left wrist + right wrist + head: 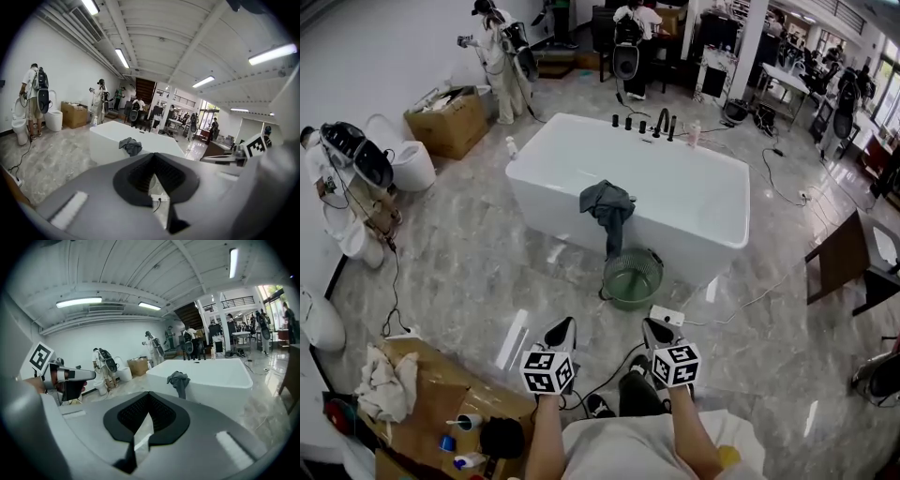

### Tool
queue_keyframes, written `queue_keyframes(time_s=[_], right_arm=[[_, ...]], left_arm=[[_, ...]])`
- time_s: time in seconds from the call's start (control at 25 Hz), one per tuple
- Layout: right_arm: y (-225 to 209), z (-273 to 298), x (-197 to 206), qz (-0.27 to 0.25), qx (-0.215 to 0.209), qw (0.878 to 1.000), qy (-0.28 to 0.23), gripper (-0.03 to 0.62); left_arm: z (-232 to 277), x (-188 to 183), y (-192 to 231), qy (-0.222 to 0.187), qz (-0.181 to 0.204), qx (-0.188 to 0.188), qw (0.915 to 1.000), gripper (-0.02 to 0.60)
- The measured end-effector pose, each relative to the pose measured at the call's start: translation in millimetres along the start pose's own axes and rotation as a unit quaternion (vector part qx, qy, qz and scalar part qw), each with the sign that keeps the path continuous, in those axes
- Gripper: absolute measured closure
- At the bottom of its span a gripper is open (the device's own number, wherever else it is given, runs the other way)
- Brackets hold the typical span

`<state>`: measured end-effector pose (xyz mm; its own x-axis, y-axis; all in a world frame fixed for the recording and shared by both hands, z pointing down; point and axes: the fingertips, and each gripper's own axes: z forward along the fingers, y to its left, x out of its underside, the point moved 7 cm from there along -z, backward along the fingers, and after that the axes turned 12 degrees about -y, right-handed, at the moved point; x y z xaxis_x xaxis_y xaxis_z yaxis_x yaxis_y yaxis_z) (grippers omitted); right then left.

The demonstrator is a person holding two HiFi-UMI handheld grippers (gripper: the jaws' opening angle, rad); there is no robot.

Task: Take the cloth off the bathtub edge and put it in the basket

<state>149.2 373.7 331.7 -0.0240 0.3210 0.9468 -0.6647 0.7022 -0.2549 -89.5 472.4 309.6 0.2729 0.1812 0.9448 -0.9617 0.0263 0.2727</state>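
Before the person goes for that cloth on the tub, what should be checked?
1. Cloth draped over bathtub edge: ok.
2. Green basket upright just below it: ok.
3. Left tool and right tool empty: ok.
4. Tools open to grasp: not ok, both shut.
5. Tools near the cloth: not ok, well short of the bathtub.
6. Walking path free: not ok, power strip lies ahead.
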Motion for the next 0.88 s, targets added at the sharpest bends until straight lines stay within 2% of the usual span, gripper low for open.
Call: queue_keyframes(time_s=[0.4,0.56,0.72,0.88], right_arm=[[-47,28,-10,0.01,0.014,1.0,-0.004,0.592],[-76,53,-23,0.017,0.012,1.0,-0.003,0.592],[-111,80,-37,0.012,0.003,1.0,0.001,0.592],[-139,103,-55,0.019,-0.001,1.0,-0.005,0.592]], left_arm=[[51,-2,5,0.017,0.017,0.0,0.9997,0.525],[93,-17,6,0.03,0.039,0.002,0.9988,0.525],[139,-41,-3,0.015,0.048,0.001,0.9987,0.525],[164,-55,-10,0.008,0.057,-0.001,0.9983,0.525]])
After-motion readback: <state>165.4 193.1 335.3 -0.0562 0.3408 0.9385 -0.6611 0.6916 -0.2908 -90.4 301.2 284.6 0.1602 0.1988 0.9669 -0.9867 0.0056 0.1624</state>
